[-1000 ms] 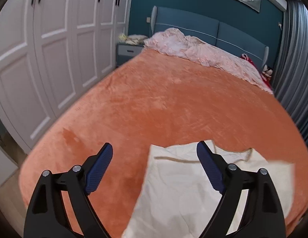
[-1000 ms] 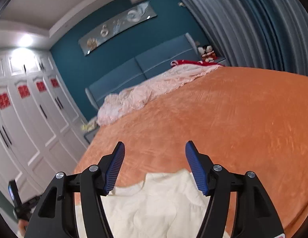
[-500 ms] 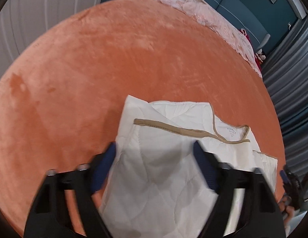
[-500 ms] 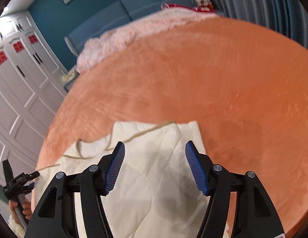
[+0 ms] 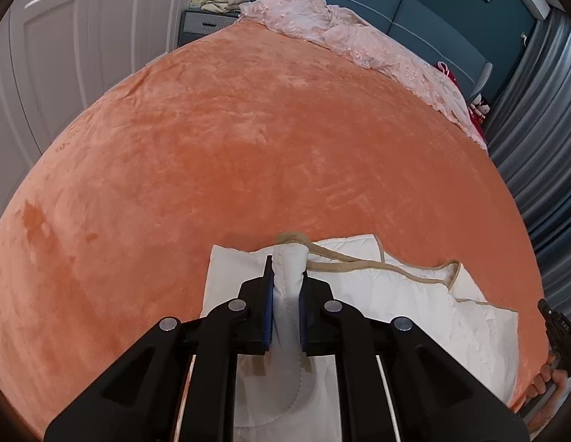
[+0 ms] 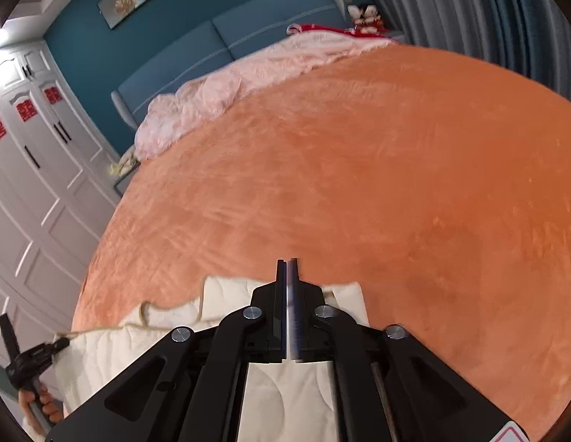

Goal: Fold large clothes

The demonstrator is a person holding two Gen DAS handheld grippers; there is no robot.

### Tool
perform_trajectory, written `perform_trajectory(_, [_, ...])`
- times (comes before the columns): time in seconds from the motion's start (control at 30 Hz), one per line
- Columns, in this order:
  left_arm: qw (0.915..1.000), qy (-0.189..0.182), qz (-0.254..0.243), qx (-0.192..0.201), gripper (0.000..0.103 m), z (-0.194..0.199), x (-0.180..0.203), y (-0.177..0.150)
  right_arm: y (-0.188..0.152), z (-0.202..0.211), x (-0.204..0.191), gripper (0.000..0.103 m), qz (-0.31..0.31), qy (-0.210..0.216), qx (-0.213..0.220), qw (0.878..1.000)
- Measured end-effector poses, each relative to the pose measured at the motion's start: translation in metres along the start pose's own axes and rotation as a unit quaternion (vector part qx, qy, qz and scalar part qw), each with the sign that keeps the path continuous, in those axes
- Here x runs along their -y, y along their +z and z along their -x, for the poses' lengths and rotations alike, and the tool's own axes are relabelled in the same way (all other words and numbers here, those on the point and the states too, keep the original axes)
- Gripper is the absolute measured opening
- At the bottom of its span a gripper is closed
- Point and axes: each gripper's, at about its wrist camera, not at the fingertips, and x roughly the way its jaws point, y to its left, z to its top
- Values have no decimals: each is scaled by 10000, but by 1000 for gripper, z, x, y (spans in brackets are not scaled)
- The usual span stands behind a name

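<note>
A cream quilted garment [image 5: 414,305] with tan trim lies folded at the near edge of the orange bed [image 5: 267,147]. My left gripper [image 5: 287,276] is shut on a bunched fold of the garment, and the cloth sticks up between the blue pads. In the right wrist view the garment [image 6: 167,335] spreads to the left under my right gripper [image 6: 287,276]. Its jaws are pressed together over the garment's far right corner. I see no cloth between the pads.
A crumpled pink blanket [image 5: 359,37] lies along the blue headboard [image 6: 248,44]. White wardrobe doors [image 6: 35,184] stand left of the bed, and grey curtains [image 5: 543,129] hang on the right. A nightstand [image 5: 200,25] sits by the bed's head.
Both grippers were open above the garment; both have come down to it and shut. The left one has pinched up a fold of cloth.
</note>
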Motion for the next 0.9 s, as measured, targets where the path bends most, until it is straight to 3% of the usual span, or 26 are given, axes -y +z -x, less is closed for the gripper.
perform_trajectory(0.03, [10000,49,-31,1,9,-1,0,0,-4,0,3,39,60,-80,-64,9999])
perform_trajectory(0.07, [9999,88,-56,4,9,-2,0,-1,-8,0,5,59,157,-147,-56,9998])
perform_trajectory(0.13, [9998,183,-109,4,9,-5,0,-4,-14,-3,7,63,341,-267,-123,9990])
perform_trajectory(0.23, [9995,292,-110,-87,9,-14,-2,-6,-25,-24,9,63,359,-164,-572,9976])
perform_trajectory(0.27, [9994,309,-92,-104,9,-16,-2,-7,-29,-33,7,55,374,-122,-739,9965])
perform_trajectory(0.3, [9994,312,-71,-118,9,-17,-4,-6,-31,-38,4,27,417,-102,-806,9958])
perform_trajectory(0.33, [9994,320,-40,-107,9,-17,-4,-5,-33,-42,1,13,468,-130,-853,9952])
perform_trajectory(0.37, [9995,306,-21,-65,9,-14,-4,-3,-31,-42,-4,10,473,-73,-812,9956])
perform_trajectory(0.57, [9991,263,-15,337,9,5,-2,20,1,-9,-19,8,350,190,149,9991])
perform_trajectory(0.7, [9990,429,15,104,9,-24,-5,25,-1,-42,-17,7,320,-160,-113,9993])
perform_trajectory(0.9, [9959,872,-77,-244,10,-79,-13,3,-27,-88,-9,8,423,-670,-486,9957])
